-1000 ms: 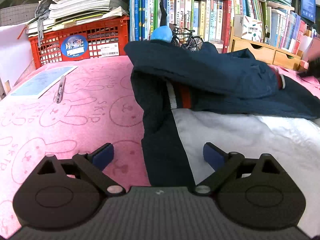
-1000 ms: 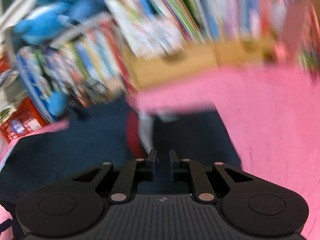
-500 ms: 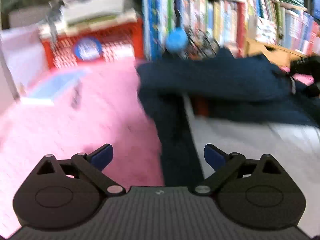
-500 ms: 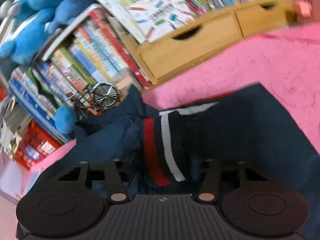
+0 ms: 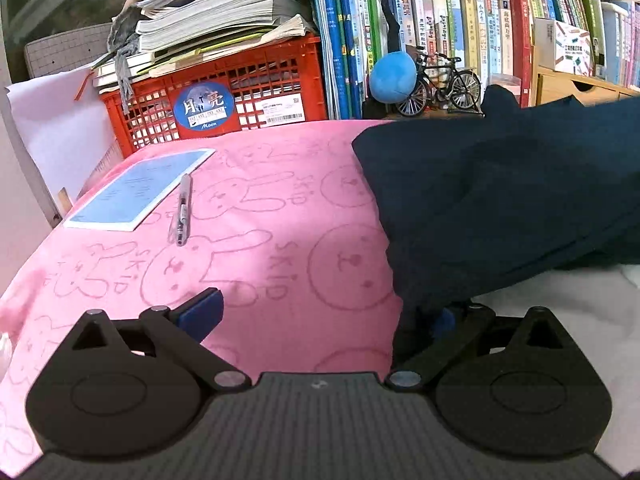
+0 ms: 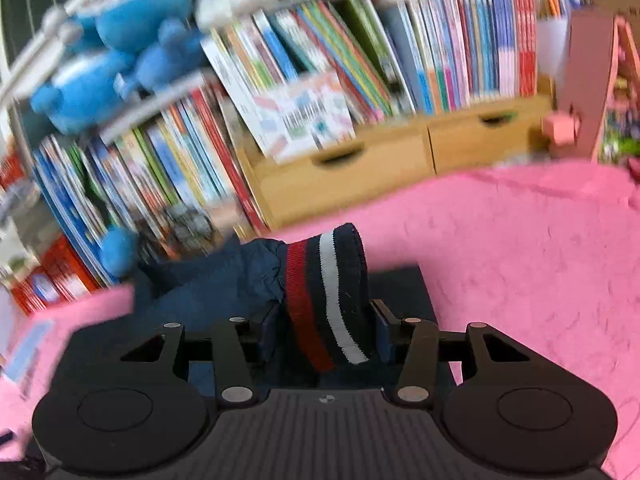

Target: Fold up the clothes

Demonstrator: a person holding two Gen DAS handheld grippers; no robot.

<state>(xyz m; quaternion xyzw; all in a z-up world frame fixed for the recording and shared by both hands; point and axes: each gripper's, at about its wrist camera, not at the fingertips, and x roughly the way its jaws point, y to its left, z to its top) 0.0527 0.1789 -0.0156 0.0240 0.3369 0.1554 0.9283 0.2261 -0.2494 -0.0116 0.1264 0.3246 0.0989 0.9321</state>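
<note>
Your landmark here is the navy jacket (image 5: 500, 200), which lies on the pink rabbit-print cloth (image 5: 260, 216) in front of the bookshelf (image 5: 460, 32).

Your right gripper (image 6: 324, 334) has its jaws about half open, and the striped cuff (image 6: 328, 292) of the jacket sleeve stands between them. The cuff fills the gap from one blue pad to the other, but I cannot tell if the pads press on it or only stand beside it. The picture from this side is also blurred.

Your left gripper (image 5: 320, 310) is wide open. Its left finger (image 5: 200, 312) is over the bare pink cloth, just left of the jacket. Its right finger is hidden under the left edge of the jacket, so the hem lies over it, but nothing is pinched.

About the progress: I judge that the folding is in an early to middle stage. The jacket is bunched into a thick mound, with a navy layer lying over the body and some white lining (image 5: 560, 292) visible below it. No flat rectangle is formed. What is left, I think, is to lay the sleeve with the cuff across the body, to fold the left side in, and then to fold the length.

The blue notebook (image 5: 140, 188) and the pen (image 5: 182, 208) lie well to the left of the jacket, and the red crate (image 5: 224, 92) is behind them.
</note>
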